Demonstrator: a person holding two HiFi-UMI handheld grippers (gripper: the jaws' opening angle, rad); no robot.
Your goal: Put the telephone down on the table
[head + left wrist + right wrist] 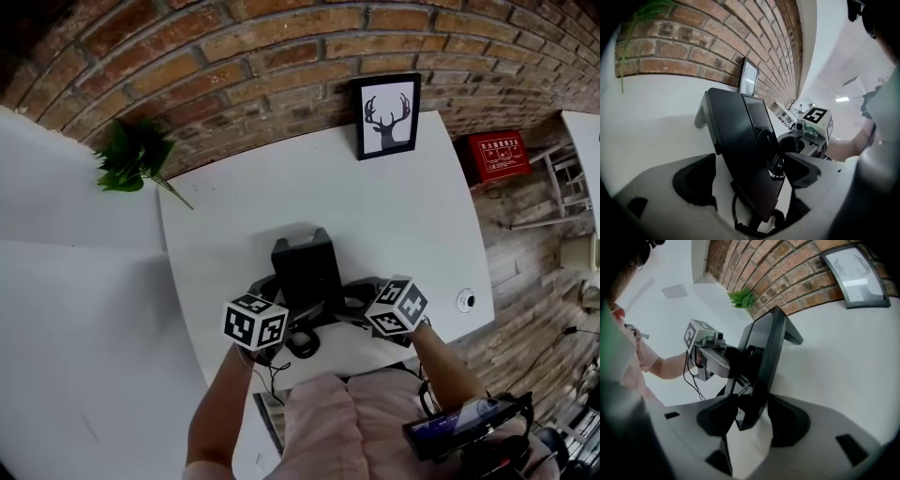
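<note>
clothing: pale pink short-sleeved top (319,422) | left gripper (747,176), right gripper (752,416): grey shells, black pads | marker cubes (255,322): white, black squares | thin black cable (684,377) at 6 o'clock of left cube

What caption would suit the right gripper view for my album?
The right tongs grip the near edge of the black telephone, standing on the white table before a brick wall.

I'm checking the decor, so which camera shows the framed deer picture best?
Head view: the framed deer picture faces the camera, antlers clear. Left gripper view shows it small and oblique; right gripper view, slanted with glare.
</note>
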